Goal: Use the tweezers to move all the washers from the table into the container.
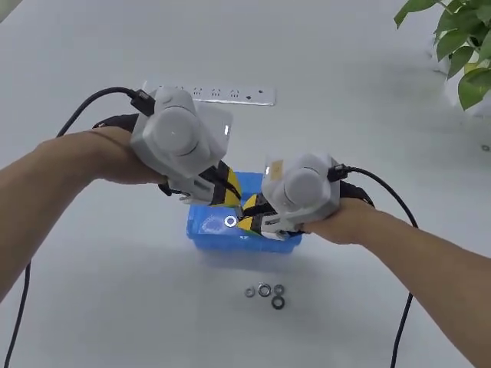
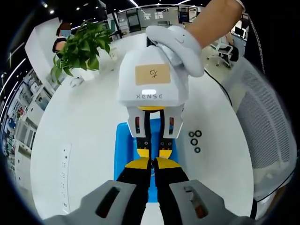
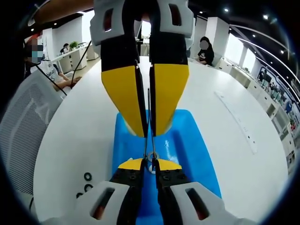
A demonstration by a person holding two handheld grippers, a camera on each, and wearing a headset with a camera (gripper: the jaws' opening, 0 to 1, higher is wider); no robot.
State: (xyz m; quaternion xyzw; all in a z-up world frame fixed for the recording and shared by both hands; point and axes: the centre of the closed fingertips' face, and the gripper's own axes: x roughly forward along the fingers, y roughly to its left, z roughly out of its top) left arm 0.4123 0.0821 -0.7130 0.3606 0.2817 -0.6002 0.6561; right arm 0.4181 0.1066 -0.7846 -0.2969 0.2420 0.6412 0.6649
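A blue container [image 1: 201,230] [image 2: 121,154] [image 3: 192,140] sits mid-table. Both grippers meet nose to nose above it. My left gripper [image 1: 224,193] [image 2: 153,161] comes in from the left and my right gripper [image 1: 252,222] [image 3: 151,164] from the right. Thin tweezers [image 3: 149,117] run between the left gripper's yellow pads [image 3: 124,93] down into the right gripper's jaws; both are shut on them. One washer [image 1: 230,221] [image 3: 152,155] sits at the tweezer tip over the container; whether it is pinched is unclear. Several washers [image 1: 265,291] [image 2: 194,140] [image 3: 86,180] lie on the table in front.
A white power strip [image 1: 211,93] [image 2: 64,173] [image 3: 236,119] lies behind the container. A potted plant [image 1: 460,46] [image 2: 82,47] stands at the far right corner. Black cables [image 1: 92,103] trail from both grippers. A mesh chair [image 2: 267,122] stands beside the table.
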